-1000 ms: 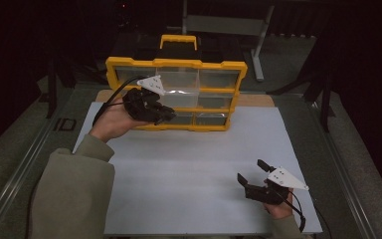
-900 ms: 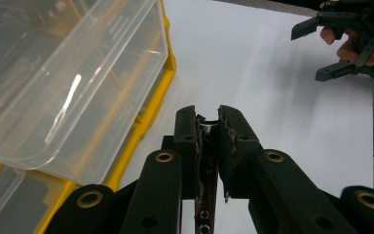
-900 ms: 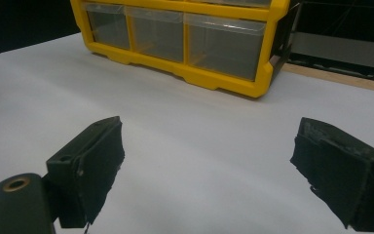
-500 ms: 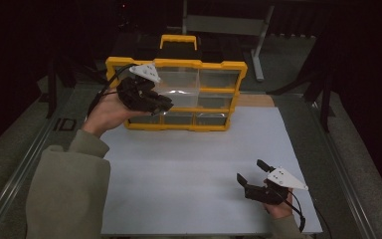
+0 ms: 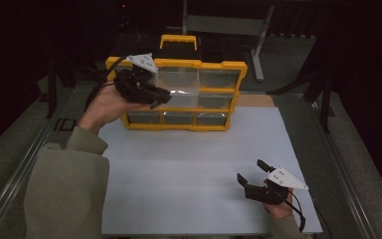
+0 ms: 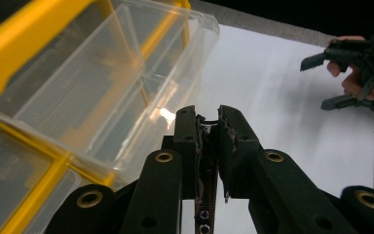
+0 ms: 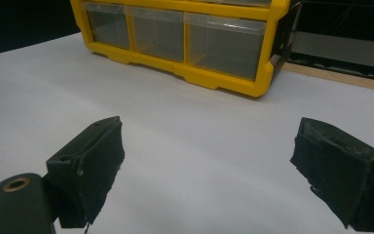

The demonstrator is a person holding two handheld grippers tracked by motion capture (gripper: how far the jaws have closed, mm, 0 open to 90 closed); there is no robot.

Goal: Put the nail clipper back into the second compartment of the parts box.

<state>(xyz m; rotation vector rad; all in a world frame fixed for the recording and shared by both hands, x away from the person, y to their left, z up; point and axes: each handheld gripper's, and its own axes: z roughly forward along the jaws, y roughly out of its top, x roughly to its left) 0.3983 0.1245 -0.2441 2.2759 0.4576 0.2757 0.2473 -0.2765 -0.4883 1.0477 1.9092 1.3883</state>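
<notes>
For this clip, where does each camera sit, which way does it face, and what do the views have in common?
High view: above the person's side, facing forward and down on the white table; forearms, both hands, left hand-held gripper and right hand-held gripper.
Left gripper view: on the left hand-held gripper, jaws shut, beside a clear drawer; the other hand is farther off.
Right gripper view: low over the table, open jaws, facing the yellow drawer organizer.
Shared: organizer and white table.

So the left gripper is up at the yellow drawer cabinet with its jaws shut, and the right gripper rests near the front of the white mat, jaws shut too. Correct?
Not quite. The right gripper has its jaws wide apart, with nothing but white mat between them, as the right gripper view shows. The rest stands: the left gripper is at the yellow drawer cabinet with its jaws shut.
</notes>
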